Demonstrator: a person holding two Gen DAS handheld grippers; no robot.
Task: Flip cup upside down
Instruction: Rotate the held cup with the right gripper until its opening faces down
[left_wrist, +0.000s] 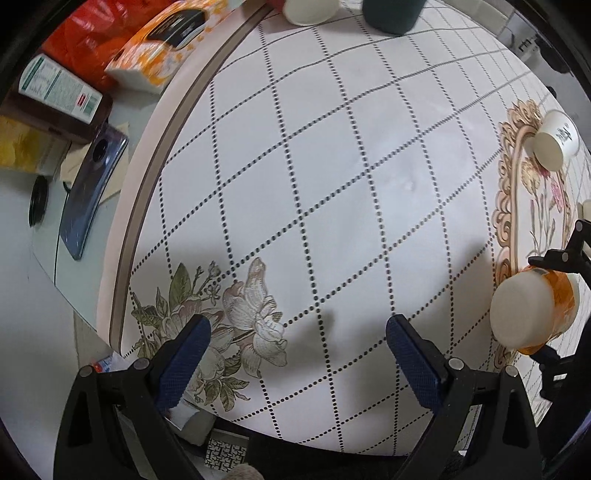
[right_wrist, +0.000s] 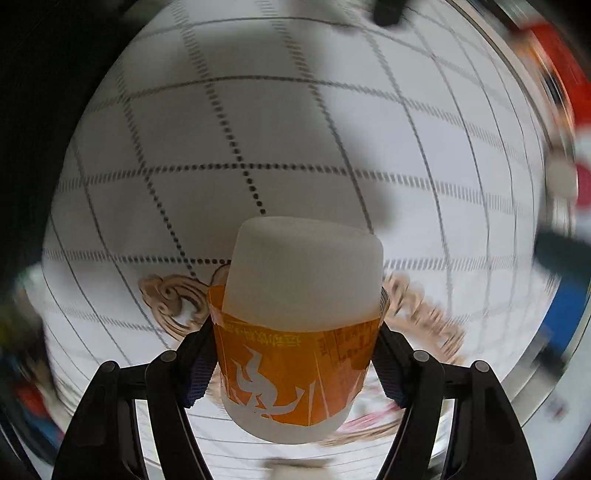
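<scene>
A white cup with an orange printed sleeve is held between the fingers of my right gripper, its closed base pointing away from the camera, above the round table. The print on the sleeve reads upside down. The same cup shows at the right edge of the left wrist view, tilted on its side in the right gripper's black fingers. My left gripper is open and empty, low over the flower print near the table's front edge.
The round table has a dotted diamond pattern. A small white paper cup lies at the right. A white cup and a dark green cup stand at the far edge. A phone, bottle and tissue pack lie left.
</scene>
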